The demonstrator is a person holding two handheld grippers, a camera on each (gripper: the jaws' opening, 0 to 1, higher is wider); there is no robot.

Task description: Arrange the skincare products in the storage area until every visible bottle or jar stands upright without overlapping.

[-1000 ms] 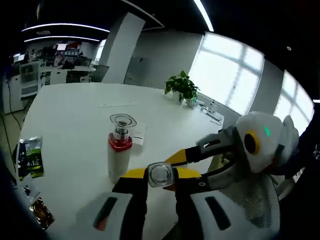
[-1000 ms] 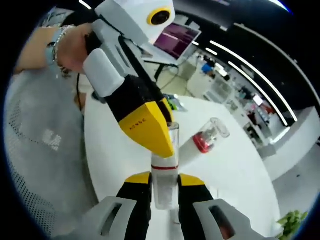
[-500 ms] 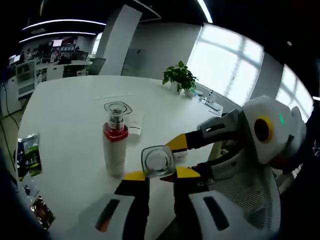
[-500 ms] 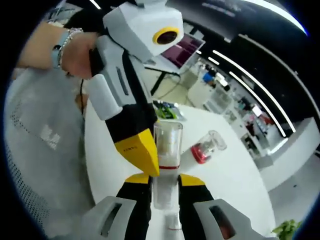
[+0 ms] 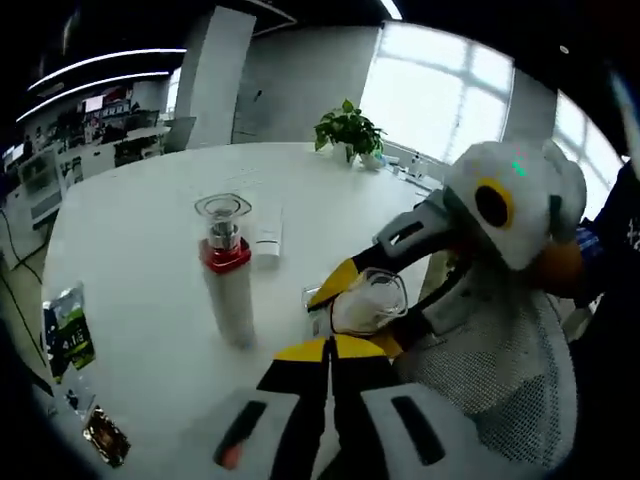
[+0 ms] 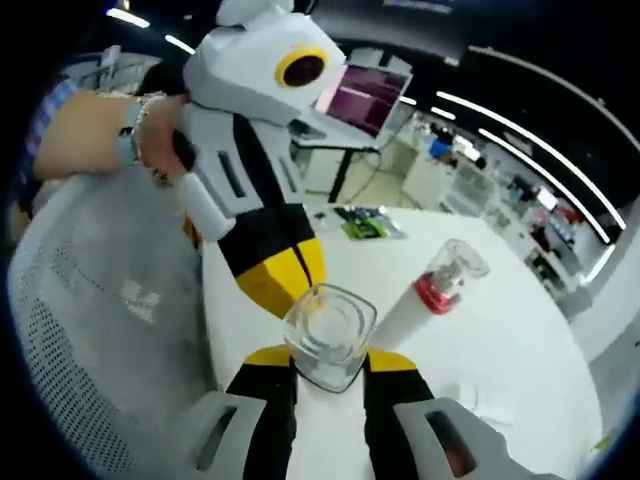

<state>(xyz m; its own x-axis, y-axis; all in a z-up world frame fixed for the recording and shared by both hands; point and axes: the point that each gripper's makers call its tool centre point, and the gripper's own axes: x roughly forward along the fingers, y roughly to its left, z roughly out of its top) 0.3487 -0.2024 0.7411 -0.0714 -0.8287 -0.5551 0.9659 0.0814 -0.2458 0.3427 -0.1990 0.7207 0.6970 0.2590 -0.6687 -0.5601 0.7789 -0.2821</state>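
- In the right gripper view, our right gripper (image 6: 328, 362) pinches a clear-capped bottle (image 6: 328, 340) between its fingers (image 6: 262, 385); the square cap points toward the camera, so the bottle's long axis runs along the fingers, not upright.
- In the left gripper view the same bottle (image 5: 366, 303) shows at about 1 o'clock from our left gripper (image 5: 332, 352), just beyond its tips. The left fingers (image 5: 300, 352) look pressed together on nothing, though we cannot be fully sure.
- The right gripper is seen there coming in from 2 o'clock, with its yellow tips around the bottle.
- A second bottle with a red collar (image 5: 226, 272) already stands upright on the white bench (image 5: 130, 230), at about 11 o'clock from the left gripper and well apart from the held one. In the right gripper view it (image 6: 430, 290) lies at 1 o'clock and only looks tilted because the camera is rolled.
- We judge that the coming move depends on turning the held bottle until its axis is vertical, then putting it on the bench beside the red-collar bottle without touching it. The right gripper has it, so it is the nearer one for this.
- A small white card (image 5: 267, 238) and some packets (image 5: 68, 335) also lie on the bench.
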